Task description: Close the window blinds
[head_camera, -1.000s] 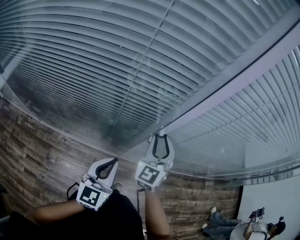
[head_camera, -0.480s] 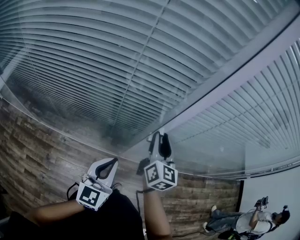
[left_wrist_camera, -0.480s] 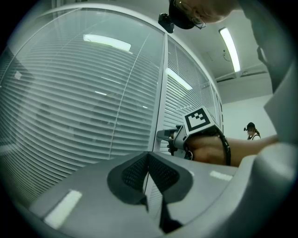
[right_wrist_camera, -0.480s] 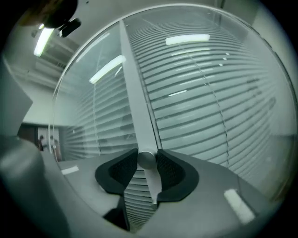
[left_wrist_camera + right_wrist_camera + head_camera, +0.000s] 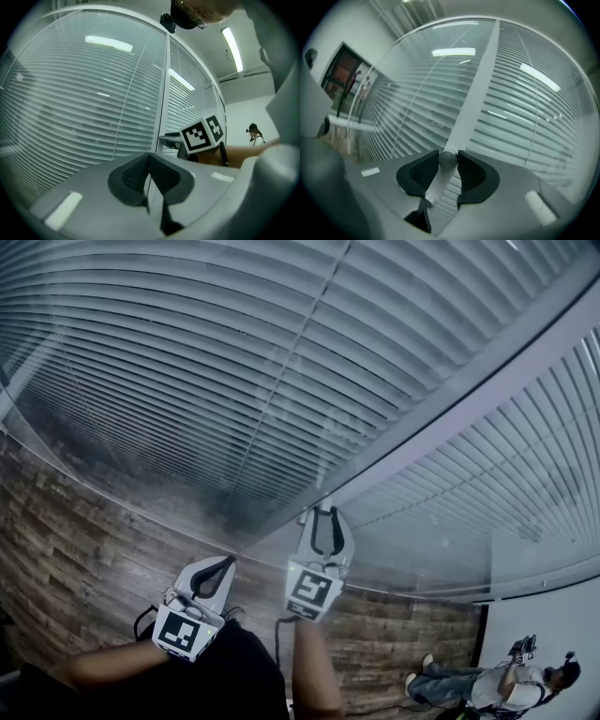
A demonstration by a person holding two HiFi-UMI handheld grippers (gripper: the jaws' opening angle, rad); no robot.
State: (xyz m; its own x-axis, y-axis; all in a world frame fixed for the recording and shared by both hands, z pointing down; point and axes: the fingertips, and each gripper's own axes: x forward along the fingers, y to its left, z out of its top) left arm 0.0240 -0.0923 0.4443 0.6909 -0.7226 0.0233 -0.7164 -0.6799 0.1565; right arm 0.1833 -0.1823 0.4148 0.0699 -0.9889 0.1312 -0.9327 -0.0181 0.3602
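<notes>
Pinching a small round grey knob (image 5: 447, 159), the right gripper (image 5: 448, 163) has its two dark pads closed against the knob's left and right sides, with only the knob's width between them. The knob sits on the pale frame post (image 5: 471, 98) that runs between two glass panes. The post shows above the knob and again below it, in the gap between the jaws.

In the head view the right gripper (image 5: 324, 519) is raised with its fingertips at the foot of that post (image 5: 469, 399), and its marker cube faces back toward the camera. The person's bare forearm runs down behind it.

The window blinds (image 5: 187, 362) hang behind the glass on both sides of the post, their pale horizontal slats filling each pane. Low in the left pane a darker area shows through the slats. Ceiling lights are reflected in the glass in the right gripper view, over the blinds (image 5: 520, 117).

The left gripper (image 5: 220, 568) is held lower and to the left of the right one, close to the person's body and apart from the glass. In its own view the left gripper (image 5: 150, 160) has its pads pressed together tip to tip and points toward the blinds (image 5: 79, 108).

Wood-plank floor (image 5: 75, 549) lies below the glass. Another person (image 5: 506, 685) stands far off at the lower right.
</notes>
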